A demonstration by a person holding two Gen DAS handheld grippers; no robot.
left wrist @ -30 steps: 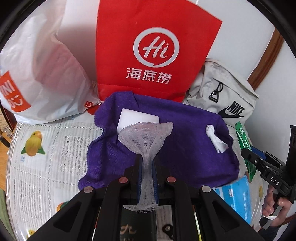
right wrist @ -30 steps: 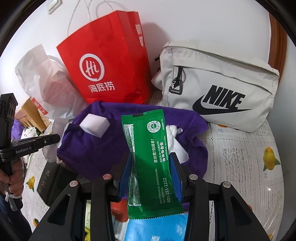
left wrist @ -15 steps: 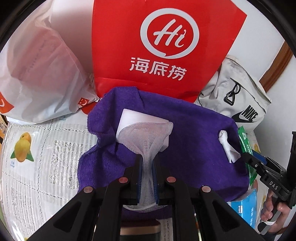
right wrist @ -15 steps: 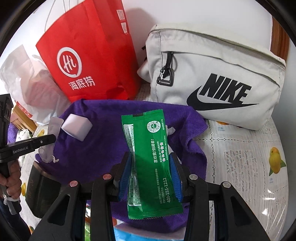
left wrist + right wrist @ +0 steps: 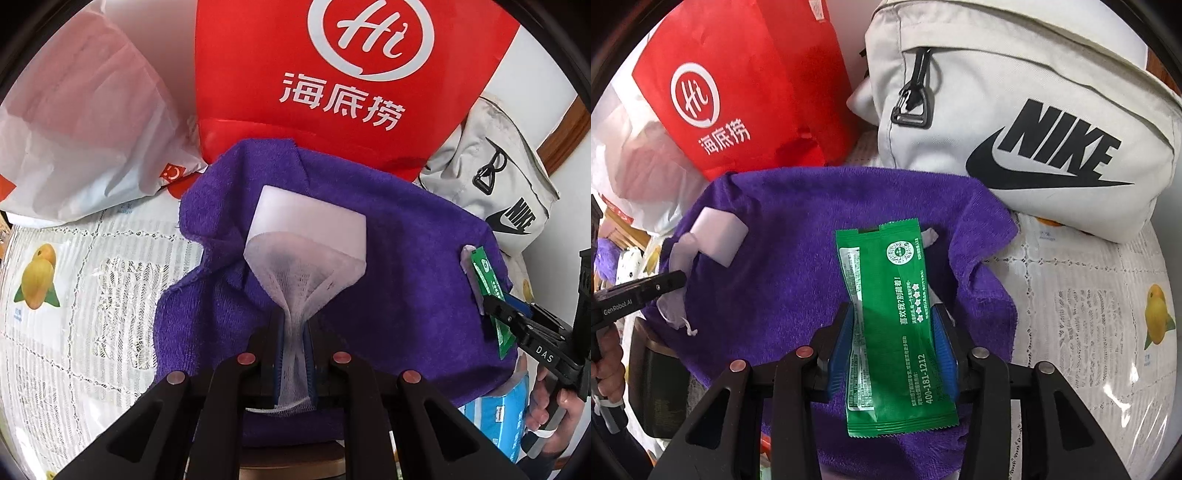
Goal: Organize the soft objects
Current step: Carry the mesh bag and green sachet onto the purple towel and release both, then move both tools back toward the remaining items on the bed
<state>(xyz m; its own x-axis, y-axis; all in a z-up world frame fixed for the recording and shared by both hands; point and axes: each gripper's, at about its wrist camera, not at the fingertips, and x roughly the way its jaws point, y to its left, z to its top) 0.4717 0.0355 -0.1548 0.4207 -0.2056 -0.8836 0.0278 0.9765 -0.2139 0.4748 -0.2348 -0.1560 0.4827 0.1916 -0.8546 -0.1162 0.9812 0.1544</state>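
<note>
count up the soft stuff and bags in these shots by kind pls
Bags: 3 (red paper bag, white plastic bag, grey Nike bag)
Purple towel: 1
White foam block: 1
White mesh pouch, in the left gripper: 1
Green sachet, in the right gripper: 1
Crumpled tissue: 1
Total: 8
</note>
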